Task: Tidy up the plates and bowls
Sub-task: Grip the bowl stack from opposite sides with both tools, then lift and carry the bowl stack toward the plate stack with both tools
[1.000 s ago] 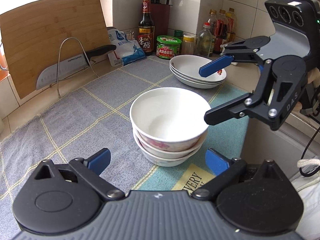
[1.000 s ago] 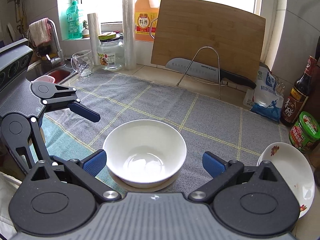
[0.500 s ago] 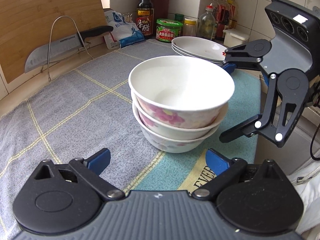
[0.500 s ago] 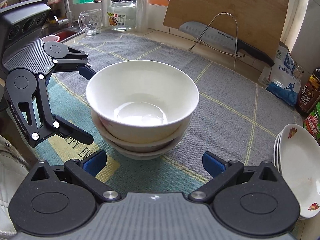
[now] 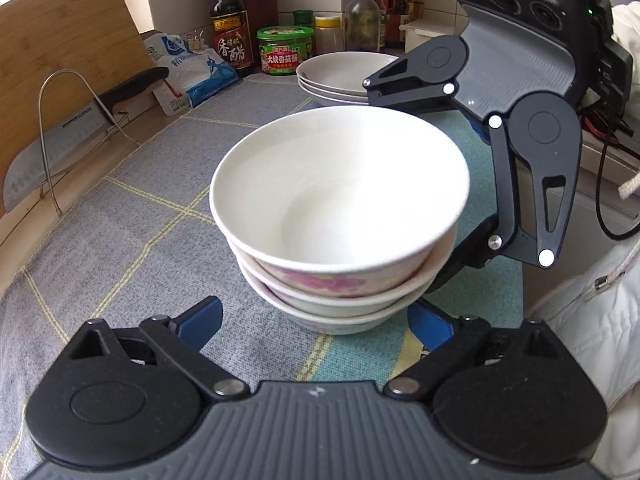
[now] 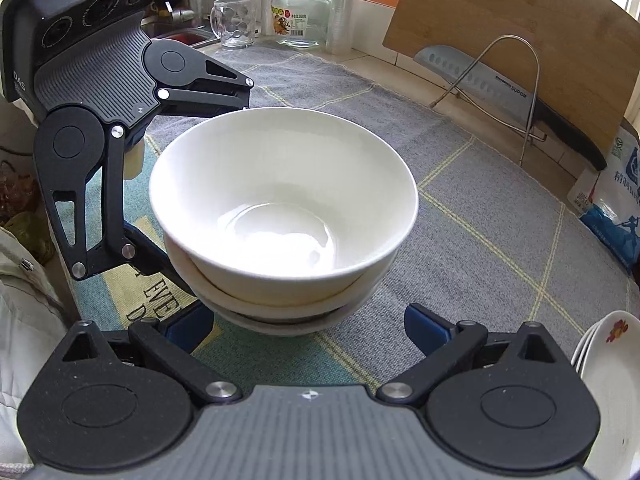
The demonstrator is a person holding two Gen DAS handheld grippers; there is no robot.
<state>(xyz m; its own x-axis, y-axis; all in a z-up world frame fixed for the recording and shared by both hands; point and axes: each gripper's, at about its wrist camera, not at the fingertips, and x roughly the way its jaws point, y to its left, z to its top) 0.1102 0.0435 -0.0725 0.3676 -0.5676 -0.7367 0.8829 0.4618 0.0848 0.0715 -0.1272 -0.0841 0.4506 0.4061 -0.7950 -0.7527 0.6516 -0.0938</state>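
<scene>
Both grippers flank the bowl stack [image 5: 340, 220] to lift it together: left gripper [image 5: 316, 320] wide but closing, right gripper [image 6: 308, 328] wide, neither gripping.

Bowls [image 5: 340, 208]: three, white, nested in one upright stack; pink floral print on outer walls; top one empty, glossy inside.
Bowl location: on grey checked mat, at its border with a teal mat.
Plates [image 5: 340, 76]: shallow, white, stacked; red flower on rim; well apart, beyond the bowls near jars.

Bowl stack [image 5: 340, 216] hides right gripper's [image 5: 404, 184] far pads; plates [image 6: 612, 392] cropped.
</scene>
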